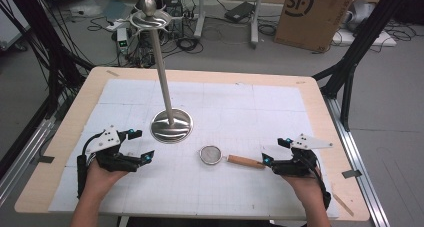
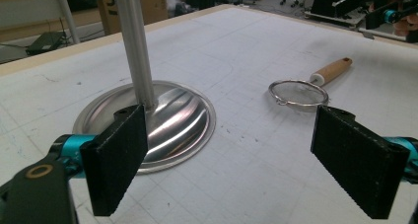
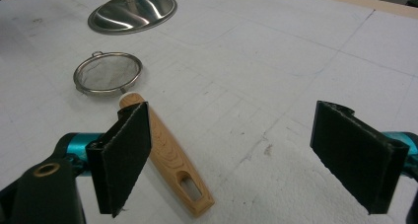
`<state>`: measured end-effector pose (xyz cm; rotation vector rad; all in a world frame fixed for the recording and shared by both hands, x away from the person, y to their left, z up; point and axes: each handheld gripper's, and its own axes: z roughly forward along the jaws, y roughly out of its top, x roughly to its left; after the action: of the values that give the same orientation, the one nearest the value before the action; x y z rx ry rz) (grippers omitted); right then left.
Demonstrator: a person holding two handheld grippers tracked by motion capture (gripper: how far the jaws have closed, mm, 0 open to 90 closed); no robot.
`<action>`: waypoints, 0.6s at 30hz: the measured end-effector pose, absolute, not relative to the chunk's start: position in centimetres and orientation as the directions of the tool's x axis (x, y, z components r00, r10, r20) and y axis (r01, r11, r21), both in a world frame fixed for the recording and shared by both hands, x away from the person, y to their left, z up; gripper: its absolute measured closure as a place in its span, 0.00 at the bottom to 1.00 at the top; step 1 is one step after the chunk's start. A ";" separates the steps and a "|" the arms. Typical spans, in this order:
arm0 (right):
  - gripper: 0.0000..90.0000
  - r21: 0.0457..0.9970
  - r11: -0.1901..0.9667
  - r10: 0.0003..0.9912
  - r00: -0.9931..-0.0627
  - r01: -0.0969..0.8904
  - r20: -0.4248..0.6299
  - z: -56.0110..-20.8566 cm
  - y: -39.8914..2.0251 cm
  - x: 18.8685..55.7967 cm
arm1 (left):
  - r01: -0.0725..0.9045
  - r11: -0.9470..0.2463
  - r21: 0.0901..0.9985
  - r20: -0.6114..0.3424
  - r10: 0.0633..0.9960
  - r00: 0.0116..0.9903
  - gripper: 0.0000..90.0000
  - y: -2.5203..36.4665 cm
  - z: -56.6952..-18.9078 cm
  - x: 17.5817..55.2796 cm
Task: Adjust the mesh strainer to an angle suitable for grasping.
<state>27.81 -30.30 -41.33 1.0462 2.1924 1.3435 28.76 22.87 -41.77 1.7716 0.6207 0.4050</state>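
Note:
A small mesh strainer (image 1: pixel 211 155) with a wooden handle (image 1: pixel 245 161) lies flat on the white mat, below a tall steel stand with a round base (image 1: pixel 171 125). My left gripper (image 1: pixel 141 146) rests open at the mat's left, pointing toward the stand's base (image 2: pixel 162 120), with the strainer (image 2: pixel 298 94) beyond it. At the right my right gripper (image 1: pixel 276 151) is open, its jaws just past the end of the wooden handle (image 3: pixel 170 157). The strainer's mesh bowl (image 3: pixel 107 74) lies ahead of it. Nothing sits between either pair of jaws.
The stand's pole (image 1: pixel 161 62) rises to a hooked top (image 1: pixel 148 17). The mat covers a wooden table (image 1: pixel 320 112). Cables, a cardboard box (image 1: pixel 312 12) and black frame legs stand on the floor behind the table.

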 end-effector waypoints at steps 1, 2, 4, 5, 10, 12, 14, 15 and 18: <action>0.17 0.874 0.270 0.749 -0.659 0.404 0.073 -41.3 -30.3 27.8 | 0.203 -0.201 0.958 -0.043 0.599 0.800 0.17 22.9 -41.8 28.8; 0.17 0.874 0.272 0.747 -0.661 0.402 0.072 -41.4 -30.3 27.9 | 0.204 -0.203 0.958 -0.043 0.599 0.800 0.17 22.9 -41.8 28.7; 0.17 0.873 0.270 0.749 -0.659 0.405 0.074 -41.4 -30.3 27.9 | 0.204 -0.213 0.955 -0.039 0.596 0.802 0.17 22.8 -41.8 28.7; 0.17 0.871 0.275 0.748 -0.660 0.407 0.072 -41.5 -30.2 27.9 | 0.204 -0.213 0.955 -0.039 0.597 0.801 0.17 22.8 -41.8 28.7; 0.17 0.873 0.279 0.744 -0.665 0.401 0.067 -41.4 -30.0 27.7 | 0.202 -0.217 0.955 -0.035 0.594 0.804 0.17 22.7 -41.8 28.7; 0.17 0.873 0.282 0.739 -0.670 0.399 0.068 -41.3 -29.9 27.6 | 0.200 -0.217 0.955 -0.033 0.595 0.803 0.17 22.6 -41.8 28.7; 0.17 0.875 0.285 0.738 -0.672 0.392 0.061 -41.3 -29.9 27.7 | 0.198 -0.219 0.955 -0.030 0.594 0.804 0.17 22.6 -41.8 28.7; 0.17 0.874 0.286 0.739 -0.671 0.393 0.061 -41.3 -29.8 27.7 | 0.198 -0.216 0.956 -0.031 0.596 0.802 0.17 22.6 -41.7 28.7; 0.17 0.871 0.296 0.732 -0.679 0.391 0.057 -41.3 -29.6 27.7 | 0.195 -0.220 0.956 -0.027 0.594 0.804 0.17 22.6 -41.7 28.6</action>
<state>27.69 -29.60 -41.32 1.0114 2.2172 1.3377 28.61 22.57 -41.74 1.7882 0.6083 0.4120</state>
